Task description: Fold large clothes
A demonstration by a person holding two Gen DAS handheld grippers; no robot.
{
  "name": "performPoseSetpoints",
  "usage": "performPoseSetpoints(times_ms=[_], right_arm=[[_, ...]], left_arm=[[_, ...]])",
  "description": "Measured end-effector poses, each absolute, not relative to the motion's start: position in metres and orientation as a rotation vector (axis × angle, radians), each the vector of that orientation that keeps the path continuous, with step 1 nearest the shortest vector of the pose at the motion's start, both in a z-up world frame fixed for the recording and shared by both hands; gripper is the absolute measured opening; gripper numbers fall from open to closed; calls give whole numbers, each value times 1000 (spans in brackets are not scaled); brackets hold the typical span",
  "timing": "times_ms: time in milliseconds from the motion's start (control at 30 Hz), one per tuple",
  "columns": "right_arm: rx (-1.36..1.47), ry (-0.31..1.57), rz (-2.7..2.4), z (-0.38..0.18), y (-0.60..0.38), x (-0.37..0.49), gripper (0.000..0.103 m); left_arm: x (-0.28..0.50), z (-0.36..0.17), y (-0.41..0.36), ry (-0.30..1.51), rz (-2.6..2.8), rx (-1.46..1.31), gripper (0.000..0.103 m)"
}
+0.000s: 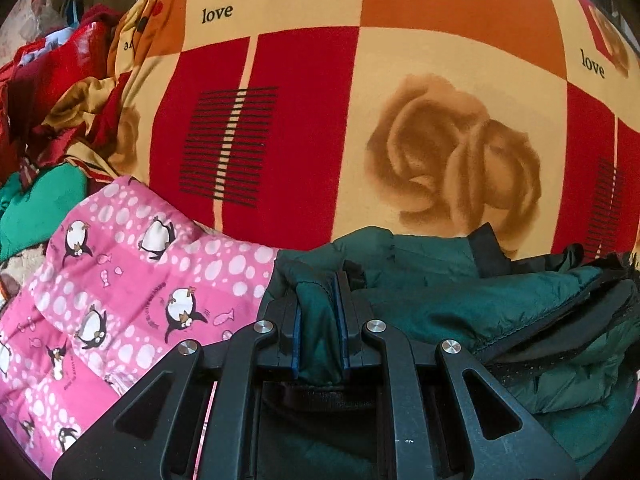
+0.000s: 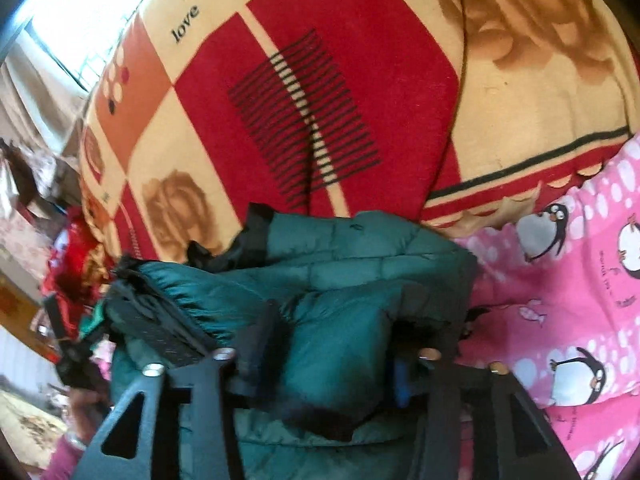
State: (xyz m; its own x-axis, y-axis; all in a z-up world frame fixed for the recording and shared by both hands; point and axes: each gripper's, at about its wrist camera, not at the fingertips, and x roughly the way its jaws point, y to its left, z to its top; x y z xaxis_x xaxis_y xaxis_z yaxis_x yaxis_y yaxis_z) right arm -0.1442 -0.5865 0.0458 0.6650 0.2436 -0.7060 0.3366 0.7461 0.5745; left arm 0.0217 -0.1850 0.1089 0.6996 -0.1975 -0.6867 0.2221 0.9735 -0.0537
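Note:
A dark green quilted jacket (image 1: pixel 440 300) lies bunched on a patterned bed cover, its black lining showing at the right. My left gripper (image 1: pixel 318 292) is shut on a fold of the jacket's green fabric, pinched between the blue pads. In the right wrist view the same jacket (image 2: pixel 360 248) fills the lower middle. My right gripper (image 2: pixel 336 320) stands open, fingers wide apart, with a thick bulge of the jacket lying between them. Its blue pad (image 2: pixel 400 384) shows on the right finger.
A pink quilted garment with penguins (image 1: pixel 132 280) (image 2: pixel 580 280) lies beside the jacket. The red, orange and cream rose blanket (image 1: pixel 400 80) (image 2: pixel 320 80) spreads beyond. Red clothes (image 1: pixel 60 60) and a green cloth (image 1: pixel 40 208) are piled at the left. A hand in a pink sleeve (image 2: pixel 76 412) shows at lower left.

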Motion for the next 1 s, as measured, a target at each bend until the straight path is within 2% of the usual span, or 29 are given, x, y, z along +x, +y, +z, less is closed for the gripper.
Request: performPoseSetpoints(times_ms=[33,67,100,133,333,367,533,733,800,1000], right_arm=[[766,848,-40,49,-584,-145,71],[785,830,-21,52,-584,-146,86],[809,809,0,55,-584,-148,96],[820,797,11,58,-583,-150,98],[926,718,157,77,-578,-165,98],[943,692,186,83,-577,-170,101],[986,623,249,101,-571,-186,103],[885,705,154,109,-561,-182,103],[846,729,109,108,-558,-178,103],[624,834,-27,96,-536,-141,103]], left_arm=[[21,109,-185,759,-233,36,13],[21,110,-185,758,-235,34,13],[20,111,-185,758,-239,26,13],[20,113,-183,760,-244,19,14],[17,133,-166,783,-317,-78,26],[15,137,-163,780,-325,-92,28],[-5,160,-155,681,-346,-118,56],[-21,170,-161,654,-387,-94,61],[-21,165,-167,668,-389,-70,64],[-8,140,-186,736,-345,-9,64]])
